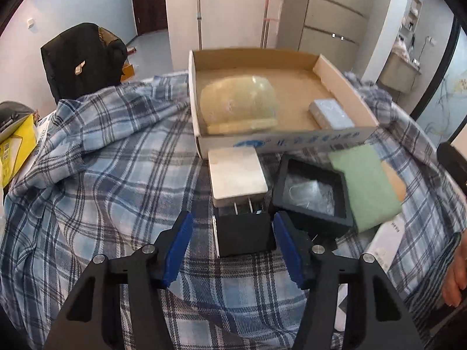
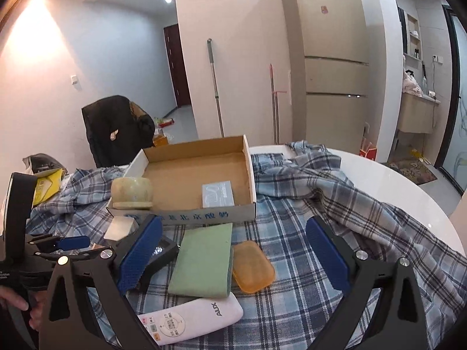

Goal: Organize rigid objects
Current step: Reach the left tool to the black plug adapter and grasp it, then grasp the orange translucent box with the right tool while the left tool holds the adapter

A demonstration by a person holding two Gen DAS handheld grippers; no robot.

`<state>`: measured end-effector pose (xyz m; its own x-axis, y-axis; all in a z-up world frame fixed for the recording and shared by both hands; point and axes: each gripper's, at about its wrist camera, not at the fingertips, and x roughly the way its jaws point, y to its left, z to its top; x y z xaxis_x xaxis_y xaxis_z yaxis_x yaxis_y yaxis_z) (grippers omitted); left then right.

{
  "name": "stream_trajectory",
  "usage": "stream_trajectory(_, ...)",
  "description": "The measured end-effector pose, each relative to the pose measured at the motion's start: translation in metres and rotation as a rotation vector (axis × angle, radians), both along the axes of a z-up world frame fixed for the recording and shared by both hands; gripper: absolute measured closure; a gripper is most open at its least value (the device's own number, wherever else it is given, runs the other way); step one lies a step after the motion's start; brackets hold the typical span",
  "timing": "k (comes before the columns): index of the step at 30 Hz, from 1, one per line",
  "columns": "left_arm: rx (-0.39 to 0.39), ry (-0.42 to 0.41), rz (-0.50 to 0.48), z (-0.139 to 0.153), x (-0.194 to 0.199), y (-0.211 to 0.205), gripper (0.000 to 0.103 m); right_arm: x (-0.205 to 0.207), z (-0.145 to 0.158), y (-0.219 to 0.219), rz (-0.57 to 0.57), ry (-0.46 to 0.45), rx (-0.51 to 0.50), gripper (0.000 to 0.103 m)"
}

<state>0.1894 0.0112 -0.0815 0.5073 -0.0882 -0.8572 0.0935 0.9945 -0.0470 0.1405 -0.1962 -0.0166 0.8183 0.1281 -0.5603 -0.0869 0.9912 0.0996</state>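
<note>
In the left wrist view, the left gripper [image 1: 233, 243] has its jaws apart around a small black box [image 1: 244, 234], neither pad clearly touching; the box hides the lower end of a white charger [image 1: 237, 173] whose long axis points to 12 o'clock. Behind it, the cardboard tray [image 1: 344, 138] holds a pale green pot [image 1: 238, 103] and a silver packet [image 1: 329, 112]. In the right wrist view, the right gripper [image 2: 233, 255] is wide apart above a green pad [image 2: 204, 259] and an orange case [image 2: 253, 266]; at 6 o'clock a white remote [image 2: 189, 319] is partly cut off.
</note>
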Motion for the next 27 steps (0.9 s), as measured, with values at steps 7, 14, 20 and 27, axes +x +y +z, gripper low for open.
stream_trajectory(7,-0.009,0.003,0.009,-0.013,0.0,0.0,0.059,0.002,-0.003,0.001,0.008,0.012,-0.02,0.005)
stream_trajectory(14,-0.012,-0.124,-0.002,0.015,-0.019,0.003,0.059,0.006,-0.003,-0.005,0.015,0.028,-0.012,0.005)
stream_trajectory(20,-0.042,-0.317,0.007,0.036,-0.045,0.003,0.059,0.02,-0.01,-0.019,0.001,0.107,0.031,0.005)
stream_trajectory(27,-0.101,-0.458,0.028,0.047,-0.057,0.015,0.059,0.032,-0.009,-0.032,0.02,0.156,0.029,0.013)
